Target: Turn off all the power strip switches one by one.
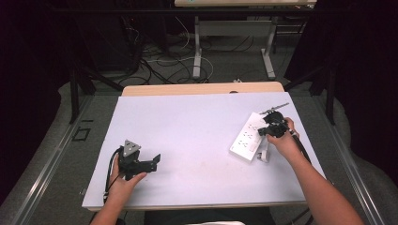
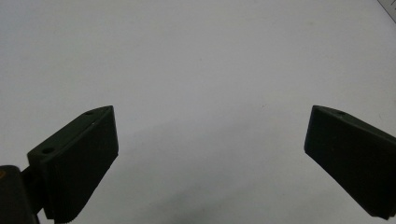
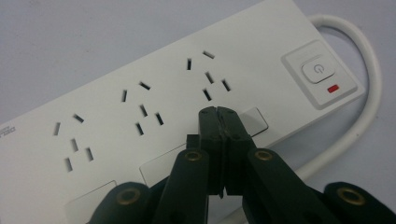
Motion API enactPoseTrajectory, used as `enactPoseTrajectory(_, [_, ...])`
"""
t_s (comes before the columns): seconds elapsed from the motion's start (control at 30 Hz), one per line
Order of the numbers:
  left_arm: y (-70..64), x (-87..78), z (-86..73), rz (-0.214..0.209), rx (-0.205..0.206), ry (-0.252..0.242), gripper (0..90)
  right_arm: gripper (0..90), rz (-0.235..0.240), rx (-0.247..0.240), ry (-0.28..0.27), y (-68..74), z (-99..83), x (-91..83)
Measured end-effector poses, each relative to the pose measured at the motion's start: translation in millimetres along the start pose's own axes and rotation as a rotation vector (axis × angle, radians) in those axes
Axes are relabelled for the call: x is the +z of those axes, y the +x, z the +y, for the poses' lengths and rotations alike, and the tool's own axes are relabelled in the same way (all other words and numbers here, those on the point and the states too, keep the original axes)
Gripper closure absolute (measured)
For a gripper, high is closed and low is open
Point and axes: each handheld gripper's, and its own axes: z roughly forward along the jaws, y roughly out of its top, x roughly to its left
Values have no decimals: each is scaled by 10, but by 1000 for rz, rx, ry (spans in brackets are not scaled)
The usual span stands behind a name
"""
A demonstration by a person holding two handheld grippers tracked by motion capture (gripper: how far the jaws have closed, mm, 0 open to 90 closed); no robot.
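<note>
A white power strip lies at an angle on the right side of the table. In the right gripper view the power strip shows several sockets, a push switch with a red mark, and a white cable looping off its end. My right gripper hovers over the strip's far half; its jaws are pressed together, tips just above the strip near one socket. My left gripper rests at the front left, open, with bare table between its fingers.
The white table top has its front edge close to both forearms. The strip's cable curls beside the right hand. Behind the table stand another desk's legs and loose cables on the floor.
</note>
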Motion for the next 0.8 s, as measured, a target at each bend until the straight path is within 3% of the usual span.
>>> enactPoseTrajectory(0.8, [-3, 1, 2, -1, -2, 1, 31, 893, 36, -47, 0, 165, -24, -123])
